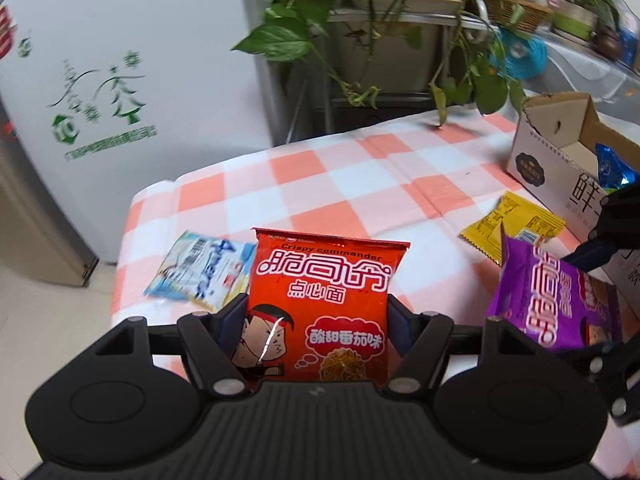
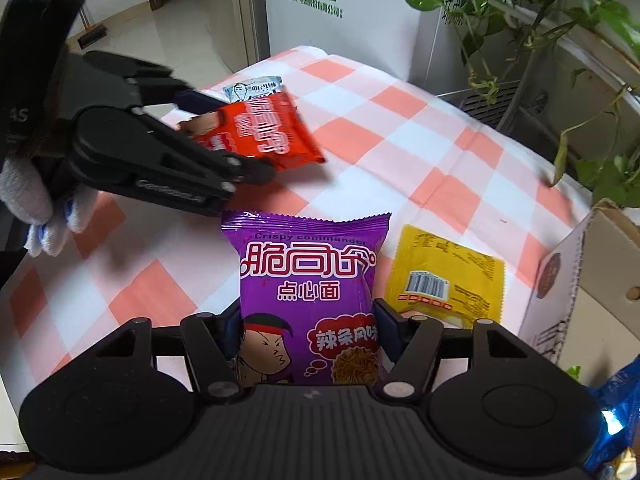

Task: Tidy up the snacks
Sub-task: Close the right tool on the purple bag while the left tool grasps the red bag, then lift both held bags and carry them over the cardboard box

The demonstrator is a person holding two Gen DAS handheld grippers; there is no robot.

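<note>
Holding one packet per tool right now. Left gripper (image 1: 318, 320) pinches the red noodle packet (image 1: 324, 304) across its lower half, lower centre of the left wrist view; packet stands upright between the pads. Right gripper (image 2: 308, 320) pinches the purple noodle packet (image 2: 310, 300) the same way, lower centre of the right wrist view.

Still flat on the checked tablecloth (image 1: 340, 184): yellow sachet (image 2: 444, 276), right of the purple one, and a pale blue packet (image 1: 200, 272) at left. Cardboard box (image 1: 560, 148) sits at the right edge, a blue wrapper already inside.

Handling guess: both packets are light, puffed foil, slick and crushable, contents probably brittle. A side-to-side pinch at mid-body looks right; squeezing harder risks crumbling the noodles, looser lets the film slide. Flat sachets will need an edge grab, since they lie flush to the cloth.
</note>
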